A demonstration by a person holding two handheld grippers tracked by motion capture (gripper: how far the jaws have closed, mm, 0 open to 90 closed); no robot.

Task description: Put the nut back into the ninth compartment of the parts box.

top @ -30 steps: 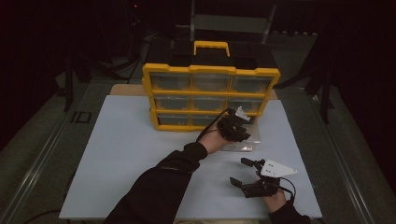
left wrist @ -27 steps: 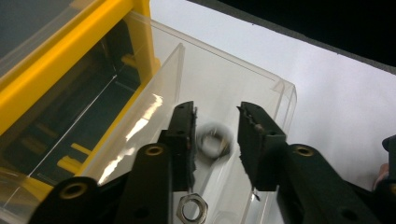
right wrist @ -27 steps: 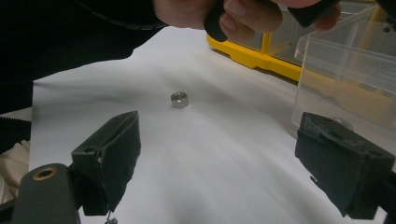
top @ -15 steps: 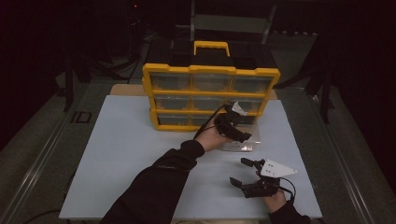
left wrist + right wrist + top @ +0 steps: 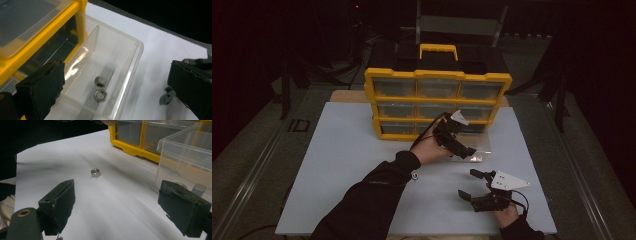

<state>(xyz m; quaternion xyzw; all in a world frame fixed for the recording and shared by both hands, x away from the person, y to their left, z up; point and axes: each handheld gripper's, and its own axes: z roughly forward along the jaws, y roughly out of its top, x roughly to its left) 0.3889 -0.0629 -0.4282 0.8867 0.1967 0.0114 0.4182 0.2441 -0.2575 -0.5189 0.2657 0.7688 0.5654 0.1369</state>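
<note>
White sheeting covered the surface (image 5: 362,165), and nearest the camera, at the lower right of the high view, the right gripper (image 5: 473,184) lay low over it with its fingers (image 5: 58,202) spread wide apart and nothing between them. In the right gripper view a single steel nut (image 5: 95,173) sat alone on the white sheet, just above and left of the frame's centre, well clear of both fingers.

Farther up, near the middle of the high view, the left gripper (image 5: 458,145) hovered over a clear plastic drawer (image 5: 477,156) that stood on the surface in front of the yellow organiser (image 5: 437,102), just below its lowest row. Its fingers (image 5: 45,87) had just been opening and stood wide apart, gripping nothing. In the left gripper view the drawer (image 5: 112,65) filled the centre of the frame, and two steel nuts (image 5: 100,88) lay on its floor, one just above the other, close together. Whether they touched could not be told. The drawer's near corner sat just beside the organiser's yellow frame (image 5: 80,15) at the upper left.

Beyond the hands, the organiser stood upright across the upper middle of the high view, three rows of clear-fronted drawers in a yellow frame, with a yellow handle (image 5: 438,50) on its black top.
</note>
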